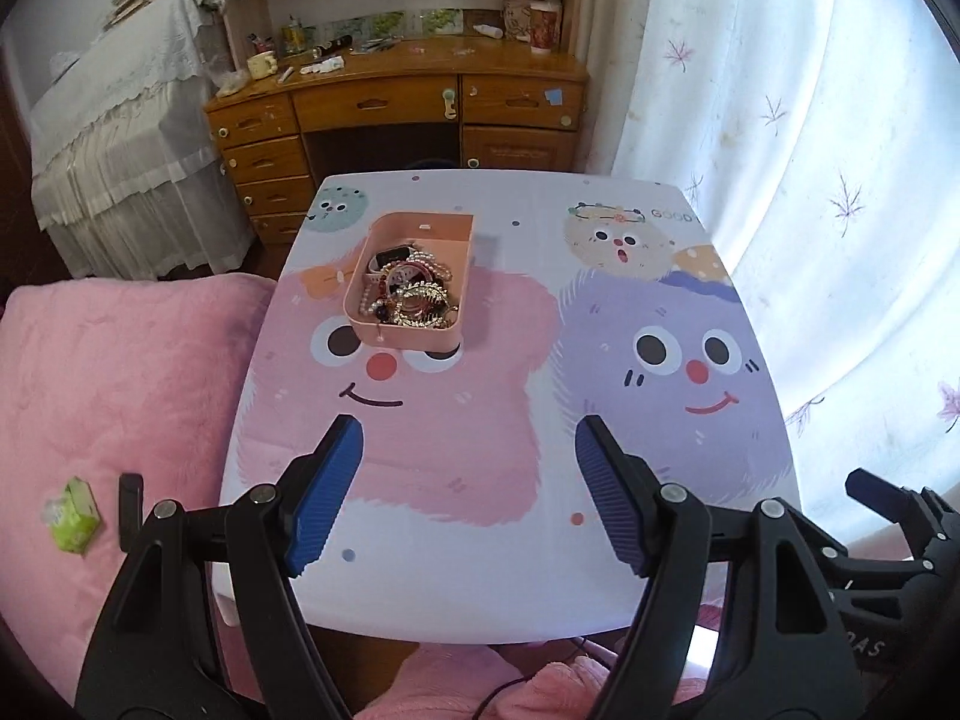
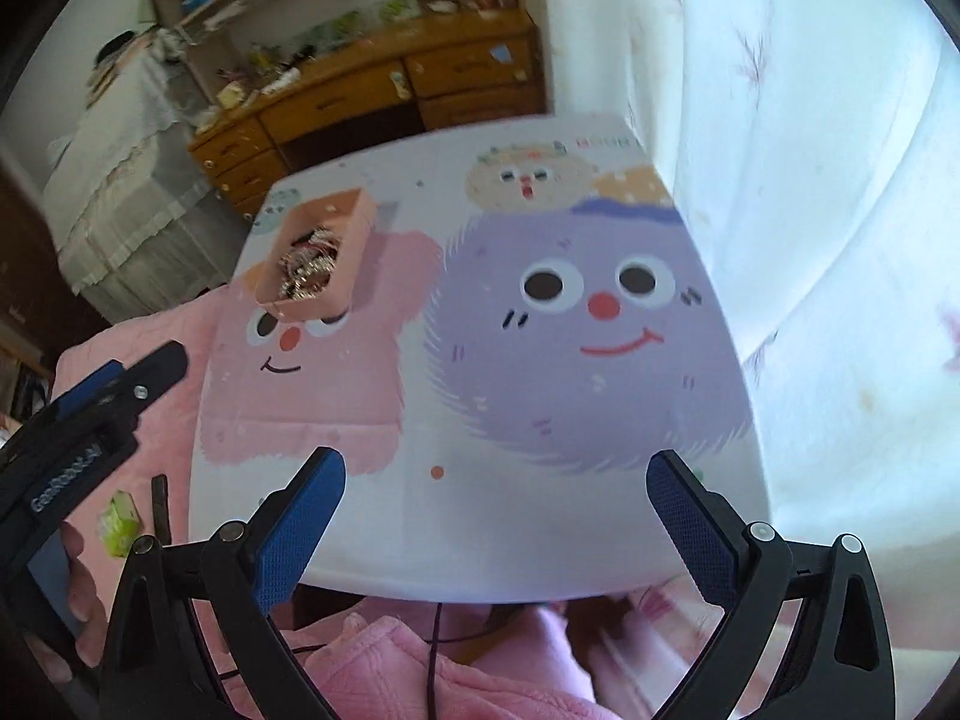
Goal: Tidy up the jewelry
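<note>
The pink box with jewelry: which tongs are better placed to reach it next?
Probably left. The left tongs point almost straight at the box; from the right tongs it lies far off to the left. Both are open.

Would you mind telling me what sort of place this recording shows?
Most likely a bedroom: a cluttered wooden desk, a pink blanket and a window curtain surround a small cartoon-print table.

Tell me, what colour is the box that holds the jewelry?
The box is pale pink, almost peach. It shows best in the left wrist view.

wooden desk [image 1: 396, 102] against far wall; bright white curtain [image 1: 810, 150] right.
</note>
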`<action>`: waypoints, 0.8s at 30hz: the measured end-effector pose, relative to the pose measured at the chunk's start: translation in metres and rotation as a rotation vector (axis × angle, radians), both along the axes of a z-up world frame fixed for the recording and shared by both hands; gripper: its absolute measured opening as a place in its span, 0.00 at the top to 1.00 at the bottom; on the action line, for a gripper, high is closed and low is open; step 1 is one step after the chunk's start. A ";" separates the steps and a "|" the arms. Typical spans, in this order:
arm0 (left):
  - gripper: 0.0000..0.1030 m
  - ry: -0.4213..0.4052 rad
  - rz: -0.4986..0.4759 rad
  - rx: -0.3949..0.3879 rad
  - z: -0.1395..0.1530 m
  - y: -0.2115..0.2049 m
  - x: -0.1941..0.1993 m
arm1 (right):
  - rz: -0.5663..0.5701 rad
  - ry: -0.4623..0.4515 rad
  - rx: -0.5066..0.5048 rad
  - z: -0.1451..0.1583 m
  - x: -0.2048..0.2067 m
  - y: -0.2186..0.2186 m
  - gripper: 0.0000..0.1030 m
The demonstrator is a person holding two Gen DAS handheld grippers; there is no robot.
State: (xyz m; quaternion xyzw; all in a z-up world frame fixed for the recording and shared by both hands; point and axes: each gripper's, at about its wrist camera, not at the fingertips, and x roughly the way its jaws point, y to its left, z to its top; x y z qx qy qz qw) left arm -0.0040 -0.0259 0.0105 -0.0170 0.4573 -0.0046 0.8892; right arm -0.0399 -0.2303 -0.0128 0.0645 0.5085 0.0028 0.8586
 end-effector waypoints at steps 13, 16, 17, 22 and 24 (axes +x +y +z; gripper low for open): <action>0.00 -0.015 0.004 0.037 0.004 -0.038 -0.026 | 0.007 -0.075 -0.008 0.022 -0.002 -0.026 0.00; 0.00 -0.008 -0.011 0.060 0.004 -0.044 -0.025 | 0.012 -0.078 -0.004 0.023 0.001 -0.029 0.00; 0.00 -0.004 -0.016 0.065 0.004 -0.045 -0.024 | 0.016 -0.080 -0.005 0.023 0.002 -0.028 0.00; 0.00 0.008 -0.025 0.081 0.003 -0.047 -0.020 | 0.032 -0.101 -0.015 0.024 0.007 -0.019 0.00; 0.00 0.011 -0.024 0.079 0.002 -0.046 -0.019 | 0.036 -0.104 -0.014 0.024 0.009 -0.017 0.00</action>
